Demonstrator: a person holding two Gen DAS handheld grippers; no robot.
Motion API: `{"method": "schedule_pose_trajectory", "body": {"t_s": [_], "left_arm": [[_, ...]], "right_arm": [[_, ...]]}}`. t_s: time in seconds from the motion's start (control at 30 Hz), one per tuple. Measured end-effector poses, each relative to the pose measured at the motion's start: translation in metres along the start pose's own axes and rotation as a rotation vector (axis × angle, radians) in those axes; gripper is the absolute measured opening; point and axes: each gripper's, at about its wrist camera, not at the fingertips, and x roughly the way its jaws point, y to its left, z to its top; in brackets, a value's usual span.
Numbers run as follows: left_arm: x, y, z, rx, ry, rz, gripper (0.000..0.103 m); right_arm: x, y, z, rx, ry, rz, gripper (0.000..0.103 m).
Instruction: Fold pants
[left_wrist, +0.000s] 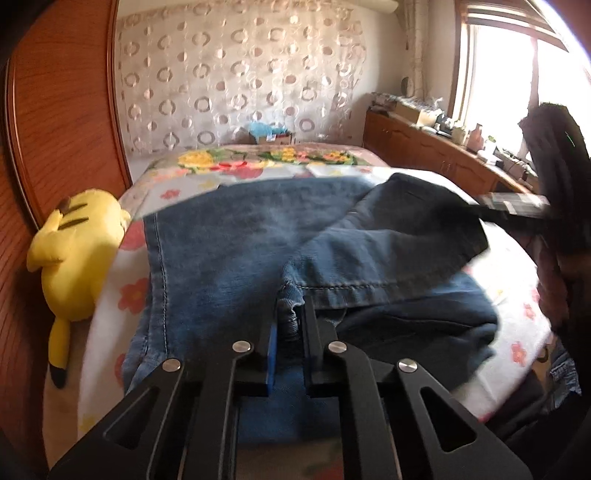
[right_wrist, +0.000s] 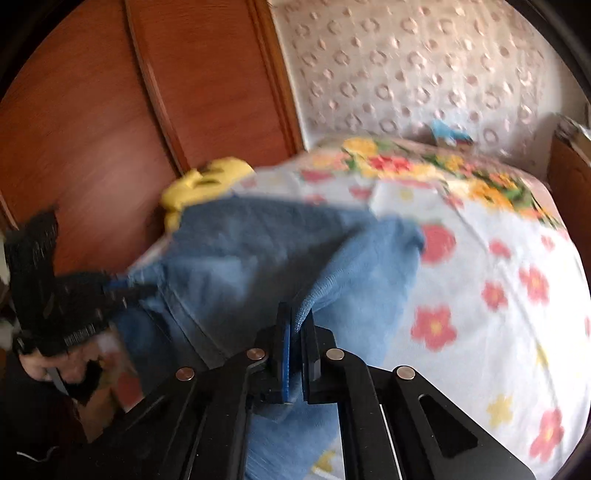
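Blue denim pants (left_wrist: 240, 243) lie spread across the flowered bed sheet (left_wrist: 110, 295), with one part folded over and lifted at the right. My left gripper (left_wrist: 290, 317) is shut on a bunched fold of the denim near a stitched hem. In the right wrist view my right gripper (right_wrist: 297, 325) is shut on a raised edge of the pants (right_wrist: 258, 254), which drape away to the left. The right gripper (left_wrist: 517, 210) also shows at the far right of the left wrist view, holding the lifted fold. The left gripper (right_wrist: 74, 306) appears blurred at the left of the right wrist view.
A yellow plush toy (left_wrist: 77, 251) lies against the wooden headboard (left_wrist: 62, 110) at the bed's left edge. A low wooden cabinet (left_wrist: 424, 155) with clutter runs under the window (left_wrist: 509, 74) on the right. A blue plush (left_wrist: 266, 129) sits beyond the bed by the patterned curtain.
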Motion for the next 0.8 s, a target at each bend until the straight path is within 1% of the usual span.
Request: {"method": "schedule_pose_trajectory", "body": {"t_s": [0.07,0.13,0.2,0.3,0.37,0.47,0.53,0.57,0.63,0.7,0.73,0.8], "left_arm": [[-0.019,-0.004,0.0,-0.004,-0.038,-0.013,0.011],[-0.035,-0.004,0.002,-0.014,-0.072,-0.019,0.011],[-0.053,0.0,0.006,-0.027,-0.104,-0.022,0.011],[-0.065,0.005,0.006,-0.032,-0.116,-0.012,0.011],[-0.065,0.012,0.003,-0.038,-0.107,0.003,0.011],[-0.056,0.027,-0.007,-0.069,-0.07,0.012,0.011],[-0.046,0.036,-0.016,-0.093,-0.038,0.01,0.011],[-0.042,0.039,-0.021,-0.103,-0.024,0.009,0.011],[-0.034,0.043,-0.029,-0.111,0.002,0.016,0.011],[-0.03,0.046,-0.035,-0.121,0.018,0.016,0.011],[-0.028,0.049,-0.037,-0.126,0.023,0.019,0.011],[-0.028,0.052,-0.038,-0.133,0.03,0.018,0.012]], "right_arm": [[-0.008,0.007,0.026,-0.03,-0.046,-0.004,0.003],[-0.013,0.016,0.051,-0.05,-0.081,0.017,0.003],[-0.013,0.027,0.078,-0.072,-0.103,0.034,0.003],[0.0,0.04,0.113,-0.09,-0.114,0.072,0.003],[0.016,0.048,0.13,-0.1,-0.095,0.081,0.004],[0.056,0.061,0.147,-0.111,-0.04,0.103,0.004],[0.078,0.053,0.156,-0.121,-0.001,0.107,0.004],[0.096,0.055,0.162,-0.127,0.023,0.106,0.004],[0.117,0.055,0.164,-0.135,0.062,0.1,0.004],[0.142,0.066,0.168,-0.145,0.098,0.094,0.004],[0.147,0.061,0.176,-0.148,0.11,0.088,0.004],[0.156,0.065,0.176,-0.149,0.132,0.087,0.004]]}}
